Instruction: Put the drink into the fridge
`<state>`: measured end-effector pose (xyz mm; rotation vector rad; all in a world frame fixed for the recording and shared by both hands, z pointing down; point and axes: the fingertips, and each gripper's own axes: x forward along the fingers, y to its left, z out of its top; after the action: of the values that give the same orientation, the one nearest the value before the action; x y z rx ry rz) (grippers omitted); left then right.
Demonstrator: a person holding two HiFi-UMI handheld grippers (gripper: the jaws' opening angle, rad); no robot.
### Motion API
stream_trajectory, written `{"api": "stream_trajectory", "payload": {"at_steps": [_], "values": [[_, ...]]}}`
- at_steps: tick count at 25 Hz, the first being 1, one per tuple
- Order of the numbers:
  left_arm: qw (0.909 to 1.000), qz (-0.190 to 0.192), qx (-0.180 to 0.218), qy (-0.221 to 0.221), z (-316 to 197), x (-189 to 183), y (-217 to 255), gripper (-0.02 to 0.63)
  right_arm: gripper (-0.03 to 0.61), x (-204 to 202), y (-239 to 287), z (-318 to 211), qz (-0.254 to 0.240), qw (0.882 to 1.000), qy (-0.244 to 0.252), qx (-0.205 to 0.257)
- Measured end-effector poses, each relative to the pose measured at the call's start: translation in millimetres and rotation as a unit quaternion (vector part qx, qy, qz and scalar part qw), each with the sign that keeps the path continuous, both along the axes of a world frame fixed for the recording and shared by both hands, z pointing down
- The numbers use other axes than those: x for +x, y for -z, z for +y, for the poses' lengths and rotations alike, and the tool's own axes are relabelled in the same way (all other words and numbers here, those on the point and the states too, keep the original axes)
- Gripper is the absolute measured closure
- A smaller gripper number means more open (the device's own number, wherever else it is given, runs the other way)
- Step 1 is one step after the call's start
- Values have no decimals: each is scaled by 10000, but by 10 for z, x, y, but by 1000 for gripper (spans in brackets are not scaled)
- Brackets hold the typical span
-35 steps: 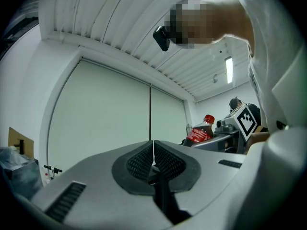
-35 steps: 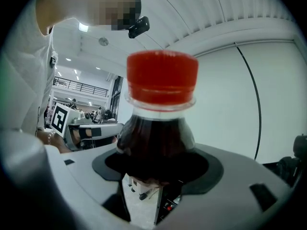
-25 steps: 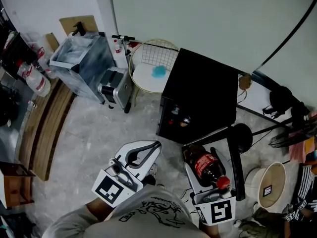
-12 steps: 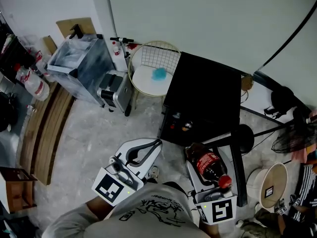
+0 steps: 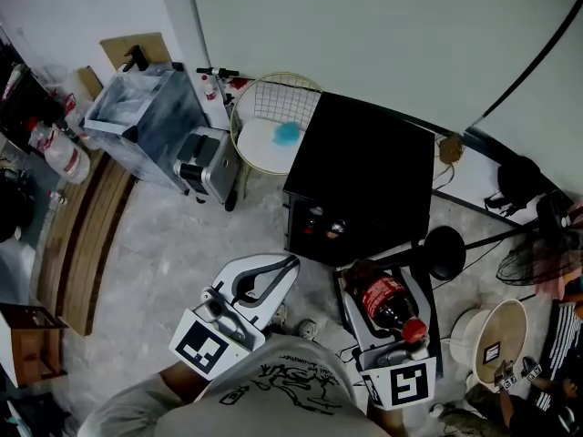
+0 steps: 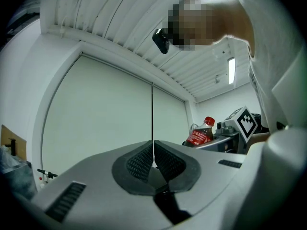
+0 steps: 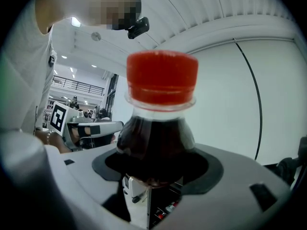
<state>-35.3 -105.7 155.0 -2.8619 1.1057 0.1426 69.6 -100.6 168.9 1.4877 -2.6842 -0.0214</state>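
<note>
Head view: right gripper [image 5: 383,280] squeezes drink bottle [image 5: 384,303] round fat middle, red cap toward person, just in front of black fridge [image 5: 364,167]. Left gripper [image 5: 278,271] pinched closed, empty. Bottle round and slippery (heavy too, likely): might slide out, or bump things on shelf [image 5: 326,226].

In the lower right of the frame, the right gripper [image 5: 383,279] holds a bottle [image 5: 387,300] of dark drink with a red cap. Just above it sits the black fridge [image 5: 364,167]. The left gripper [image 5: 286,268], at the lower middle, has its jaws together.
</note>
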Motion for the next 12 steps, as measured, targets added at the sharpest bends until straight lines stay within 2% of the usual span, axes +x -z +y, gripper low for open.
{"api": "stream_trajectory", "payload": {"at_steps": [6,12], "values": [[10000,-46,-8,-21,34,207,4,591,265,188,19,-19,-11,10000,8,11],[9999,-144,-87,-20,62,226,-68,591,265,221,-32,15,-77,10000,4,-27]]}}
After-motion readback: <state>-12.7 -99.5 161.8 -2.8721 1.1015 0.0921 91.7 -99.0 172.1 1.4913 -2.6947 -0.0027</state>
